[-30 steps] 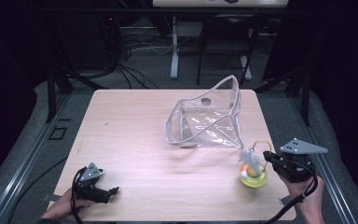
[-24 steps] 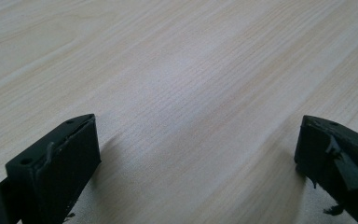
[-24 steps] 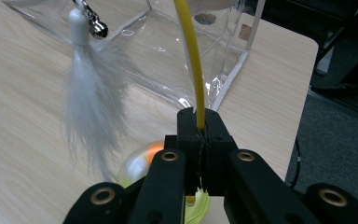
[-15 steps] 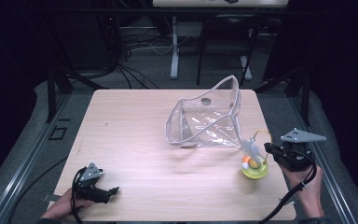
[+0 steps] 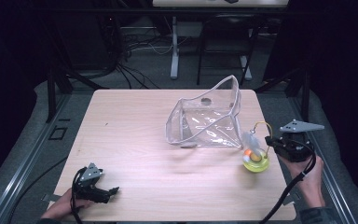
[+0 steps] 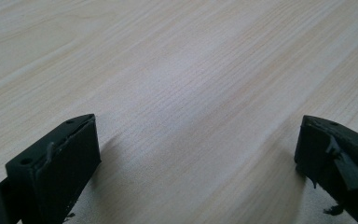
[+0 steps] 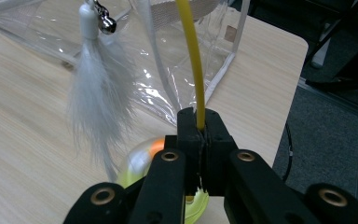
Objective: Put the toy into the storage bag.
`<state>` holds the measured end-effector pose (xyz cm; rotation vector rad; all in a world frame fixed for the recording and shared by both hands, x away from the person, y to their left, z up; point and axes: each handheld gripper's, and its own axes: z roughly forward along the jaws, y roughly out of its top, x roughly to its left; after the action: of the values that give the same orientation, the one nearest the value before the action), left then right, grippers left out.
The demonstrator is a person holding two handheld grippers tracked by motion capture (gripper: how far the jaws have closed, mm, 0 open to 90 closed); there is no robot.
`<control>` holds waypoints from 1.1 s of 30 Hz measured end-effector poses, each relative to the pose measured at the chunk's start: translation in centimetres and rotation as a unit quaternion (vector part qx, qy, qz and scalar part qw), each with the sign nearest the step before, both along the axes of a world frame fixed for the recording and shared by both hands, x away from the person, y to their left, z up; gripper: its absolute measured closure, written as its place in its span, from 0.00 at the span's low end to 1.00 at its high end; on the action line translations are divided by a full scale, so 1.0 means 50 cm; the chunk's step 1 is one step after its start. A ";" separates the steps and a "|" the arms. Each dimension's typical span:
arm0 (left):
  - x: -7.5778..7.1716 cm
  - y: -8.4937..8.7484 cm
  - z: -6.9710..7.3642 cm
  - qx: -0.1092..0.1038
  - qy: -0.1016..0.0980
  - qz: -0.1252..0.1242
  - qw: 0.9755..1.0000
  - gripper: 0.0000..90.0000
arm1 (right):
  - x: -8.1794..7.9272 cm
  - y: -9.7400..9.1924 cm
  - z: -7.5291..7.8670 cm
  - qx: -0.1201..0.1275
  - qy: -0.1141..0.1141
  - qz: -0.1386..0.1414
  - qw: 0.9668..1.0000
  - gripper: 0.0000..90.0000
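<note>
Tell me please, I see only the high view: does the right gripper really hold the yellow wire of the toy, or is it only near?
Observer: It holds it. In the right gripper view the right gripper is shut on the yellow wire.
Operator: What hangs from the wire?
Observer: A white feather tassel with a small silver bell at its top.
Operator: And the left gripper, is it holding something?
Observer: No. The left gripper is open over the bare table.
</note>
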<state>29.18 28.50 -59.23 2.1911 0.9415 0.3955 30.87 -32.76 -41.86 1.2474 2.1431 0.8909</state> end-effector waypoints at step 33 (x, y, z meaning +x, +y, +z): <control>0.000 0.000 0.000 0.001 -0.001 0.001 1.000 0.00 | 0.119 0.006 0.099 -0.066 0.081 0.009 0.994 0.98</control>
<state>29.16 28.49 -59.24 2.1911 0.9432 0.3996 36.84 -32.47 -36.91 1.2749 2.3018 0.6620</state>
